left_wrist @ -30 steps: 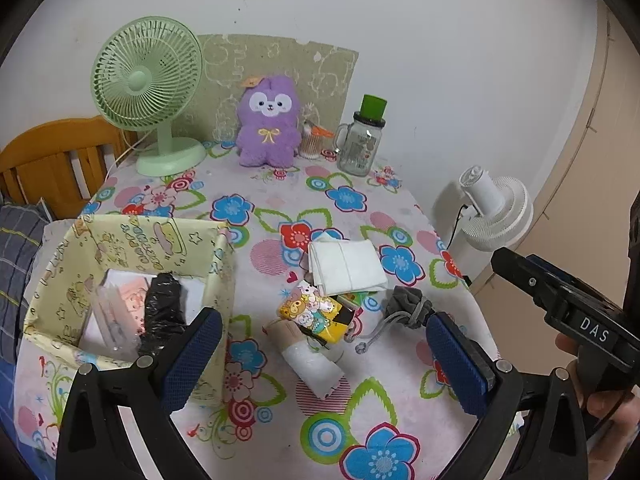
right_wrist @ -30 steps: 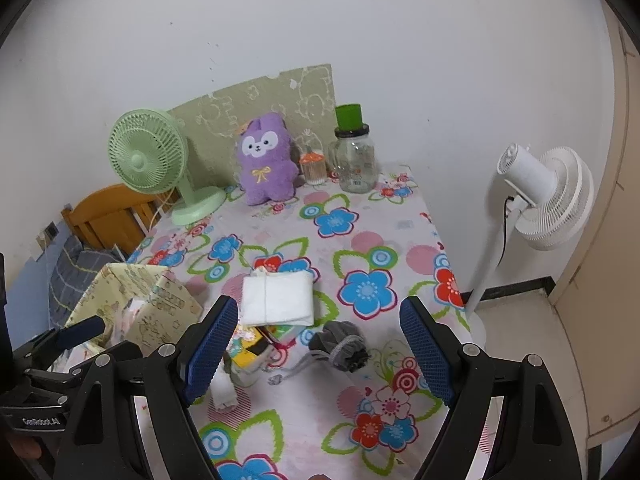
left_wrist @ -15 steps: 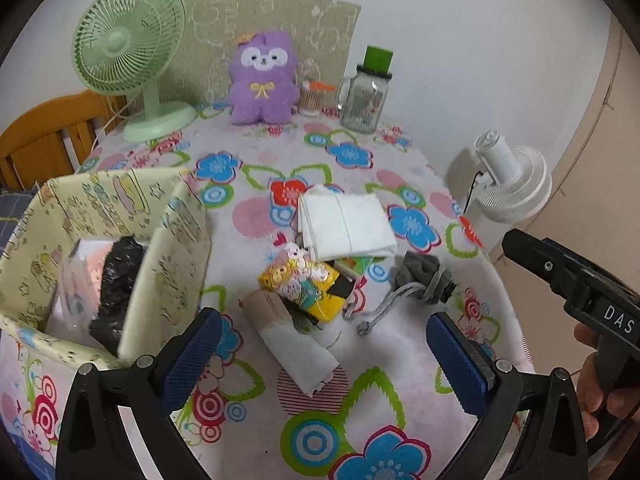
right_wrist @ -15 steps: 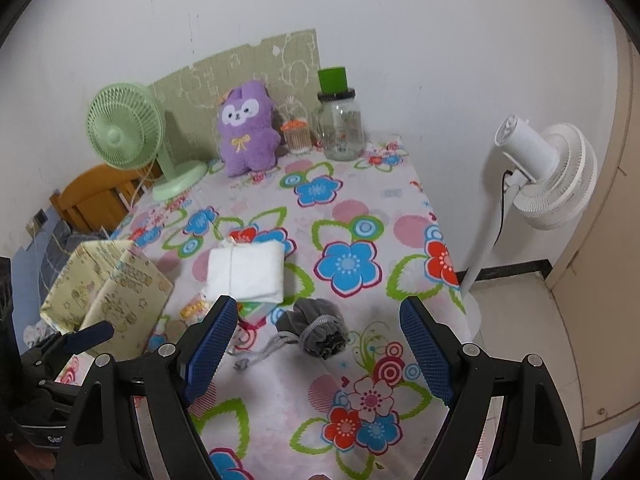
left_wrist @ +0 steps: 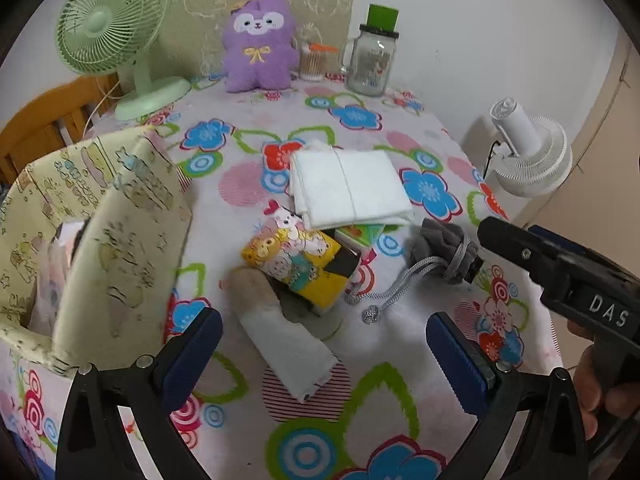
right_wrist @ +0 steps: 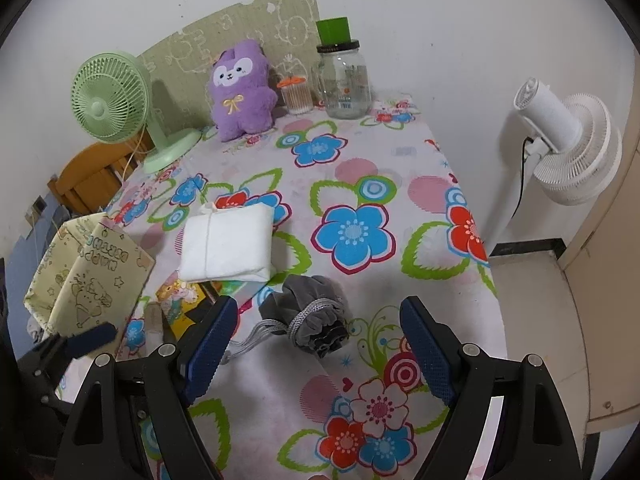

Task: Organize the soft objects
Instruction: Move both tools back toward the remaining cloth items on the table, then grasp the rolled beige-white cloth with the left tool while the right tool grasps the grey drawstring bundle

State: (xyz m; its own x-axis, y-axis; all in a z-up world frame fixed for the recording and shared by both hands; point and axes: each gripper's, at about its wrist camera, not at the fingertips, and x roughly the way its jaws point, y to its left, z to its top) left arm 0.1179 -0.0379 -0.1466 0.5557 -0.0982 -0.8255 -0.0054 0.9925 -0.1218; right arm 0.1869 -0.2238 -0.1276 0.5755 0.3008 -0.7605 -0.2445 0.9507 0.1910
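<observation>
On the flowered tablecloth lies a pile of soft things. A folded white cloth (left_wrist: 348, 188) (right_wrist: 226, 248) rests partly on a yellow cartoon pouch (left_wrist: 298, 266) (right_wrist: 176, 294). To the right sits a grey drawstring pouch (left_wrist: 444, 252) (right_wrist: 312, 312); in front lies a beige and white rolled sock (left_wrist: 280, 332). My left gripper (left_wrist: 320, 348) hangs open above the sock, empty. My right gripper (right_wrist: 316, 344) is open just over the grey pouch, not touching it. A yellow fabric box (left_wrist: 120, 240) (right_wrist: 86, 268) at the left holds some items.
At the back stand a green desk fan (left_wrist: 116, 36), a purple plush (left_wrist: 258, 60), a cotton swab jar (left_wrist: 312, 62) and a glass jar with a green lid (left_wrist: 372, 60). A white floor fan (right_wrist: 560, 148) stands beyond the table's right edge. A wooden chair (right_wrist: 92, 176) is left.
Both grippers have come down and forward toward the pile, so the objects look larger. Both stay open and nothing on the table has moved.
</observation>
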